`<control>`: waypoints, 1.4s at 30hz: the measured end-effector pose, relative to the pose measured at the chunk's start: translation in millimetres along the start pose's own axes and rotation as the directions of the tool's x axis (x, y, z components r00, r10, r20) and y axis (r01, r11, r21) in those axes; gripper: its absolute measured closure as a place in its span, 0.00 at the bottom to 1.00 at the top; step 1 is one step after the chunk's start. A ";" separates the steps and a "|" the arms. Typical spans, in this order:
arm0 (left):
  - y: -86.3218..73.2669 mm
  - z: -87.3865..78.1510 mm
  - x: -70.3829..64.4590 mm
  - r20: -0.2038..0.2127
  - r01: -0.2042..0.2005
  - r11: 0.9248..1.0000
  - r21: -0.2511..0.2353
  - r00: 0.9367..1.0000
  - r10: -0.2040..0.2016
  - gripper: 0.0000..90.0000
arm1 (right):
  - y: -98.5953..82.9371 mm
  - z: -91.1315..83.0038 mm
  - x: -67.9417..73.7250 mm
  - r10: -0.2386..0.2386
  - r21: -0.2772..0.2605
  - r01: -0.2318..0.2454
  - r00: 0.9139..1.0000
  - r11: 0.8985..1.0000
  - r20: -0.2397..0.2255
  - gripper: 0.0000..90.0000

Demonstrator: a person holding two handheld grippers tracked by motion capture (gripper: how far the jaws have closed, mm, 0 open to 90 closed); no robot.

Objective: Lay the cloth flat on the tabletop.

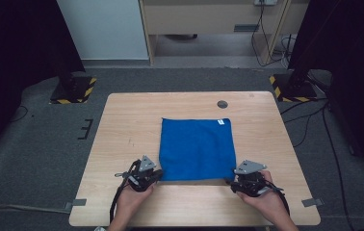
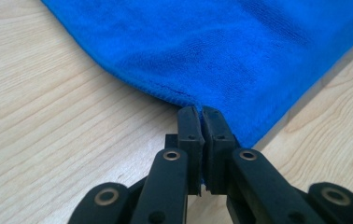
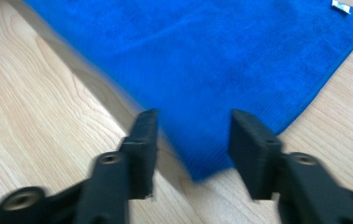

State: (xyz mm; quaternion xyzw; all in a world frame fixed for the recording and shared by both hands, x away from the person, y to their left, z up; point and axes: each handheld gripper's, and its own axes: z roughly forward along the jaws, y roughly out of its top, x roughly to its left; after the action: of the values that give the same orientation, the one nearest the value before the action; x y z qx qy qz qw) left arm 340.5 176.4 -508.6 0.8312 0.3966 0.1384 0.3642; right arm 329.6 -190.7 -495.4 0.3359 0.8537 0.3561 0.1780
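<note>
A blue cloth lies flat in the middle of the wooden table, with a small white label at its far right corner. My left gripper is at the cloth's near left corner and is shut on that corner of the blue cloth, the jaws pressed together over the hem. My right gripper is at the near right corner. Its jaws stand open on either side of that corner of the blue cloth, whose tip lies between my right gripper's jaws.
A dark round grommet sits in the table near the far edge. Bare wood surrounds the cloth on all sides. Beyond the table are stand bases with yellow-black tape and cables on the grey floor.
</note>
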 end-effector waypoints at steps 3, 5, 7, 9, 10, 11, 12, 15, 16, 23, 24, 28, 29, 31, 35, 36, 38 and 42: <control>-1.0 -0.7 0.2 -0.010 -0.004 1.000 0.007 1.000 0.004 0.96 | 1.8 -0.8 -1.3 0.017 -0.044 -0.018 1.000 0.999 -0.006 0.46; -1.5 -0.3 1.3 -0.015 -0.001 1.000 0.012 1.000 0.001 0.96 | 2.5 -0.6 -1.9 0.023 -0.053 -0.023 1.000 0.998 0.002 0.44; -2.4 0.0 2.7 -0.020 0.002 1.000 0.018 1.000 -0.002 0.96 | 2.0 0.6 -3.3 0.039 -0.041 -0.038 0.999 0.998 0.017 0.42; -3.5 -0.1 4.5 -0.029 0.006 1.000 0.026 1.000 -0.005 0.96 | 0.9 0.6 -5.6 0.050 -0.033 -0.049 0.998 0.998 0.026 0.44; -4.0 -0.4 5.5 -0.030 0.010 1.000 0.027 0.999 -0.010 0.96 | 0.2 0.2 -7.5 0.059 -0.030 -0.058 0.998 0.998 0.038 0.45; -4.6 -0.6 6.7 -0.033 0.013 1.000 0.027 0.999 -0.012 0.96 | -0.3 0.0 -9.2 0.072 -0.024 -0.071 0.996 0.997 0.046 0.46; -4.8 -0.9 7.3 -0.035 0.014 0.999 0.029 0.999 -0.013 0.96 | -1.1 0.5 -11.1 0.085 -0.019 -0.084 0.995 0.996 0.056 0.47; -6.1 0.1 8.6 -0.036 0.017 0.999 0.037 0.999 -0.016 0.95 | -3.4 4.3 -14.0 0.101 0.007 -0.102 0.991 0.995 0.083 0.49; -6.4 0.7 8.4 -0.036 0.015 0.999 0.040 0.999 -0.014 0.95 | -4.2 6.6 -14.9 0.106 0.015 -0.108 0.990 0.994 0.088 0.49; -7.9 1.8 4.3 -0.032 0.005 0.998 0.058 0.999 -0.003 0.95 | -3.9 22.0 -10.9 0.089 0.068 -0.096 0.992 0.993 0.088 0.46; -8.3 1.4 4.1 -0.030 0.006 0.998 0.061 1.000 -0.004 0.95 | -3.5 24.1 -10.0 0.085 0.078 -0.092 0.993 0.993 0.087 0.45; -9.7 -1.3 3.0 -0.024 0.011 0.998 0.061 1.000 -0.009 0.95 | -3.3 29.1 -10.9 0.078 0.088 -0.087 0.992 0.992 0.097 0.43; -10.1 -1.6 2.7 -0.025 0.012 0.998 0.059 1.000 -0.011 0.94 | -3.2 29.5 -11.6 0.081 0.087 -0.090 0.992 0.992 0.098 0.43; -10.1 -1.5 2.4 -0.030 0.016 0.999 0.051 0.999 -0.014 0.91 | -2.7 28.5 -13.8 0.090 0.077 -0.098 0.991 0.992 0.101 0.42; -8.6 -1.3 2.5 -0.050 0.029 1.000 0.011 0.998 -0.029 0.61 | -2.3 25.1 -16.3 0.102 0.044 -0.107 0.989 0.993 0.107 0.36; -8.1 -1.4 3.0 -0.053 0.033 0.999 -0.003 0.998 -0.033 0.53 | -2.0 24.6 -16.6 0.106 0.037 -0.110 0.989 0.993 0.105 0.34; -6.6 -2.5 4.7 -0.052 0.043 0.999 -0.022 0.998 -0.044 0.40 | -0.3 23.6 -17.3 0.114 0.013 -0.116 0.988 0.993 0.102 0.31; -4.1 -4.6 9.3 -0.039 0.057 0.996 -0.070 0.997 -0.060 0.26 | 2.1 24.9 -17.6 0.118 -0.019 -0.117 0.989 0.993 0.093 0.24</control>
State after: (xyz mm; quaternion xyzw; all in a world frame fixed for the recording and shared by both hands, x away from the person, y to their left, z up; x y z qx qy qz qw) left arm 341.8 187.5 -508.9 0.8032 0.4231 0.1583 0.3883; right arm 356.6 -189.8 -509.7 0.4009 0.8205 0.3555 0.1991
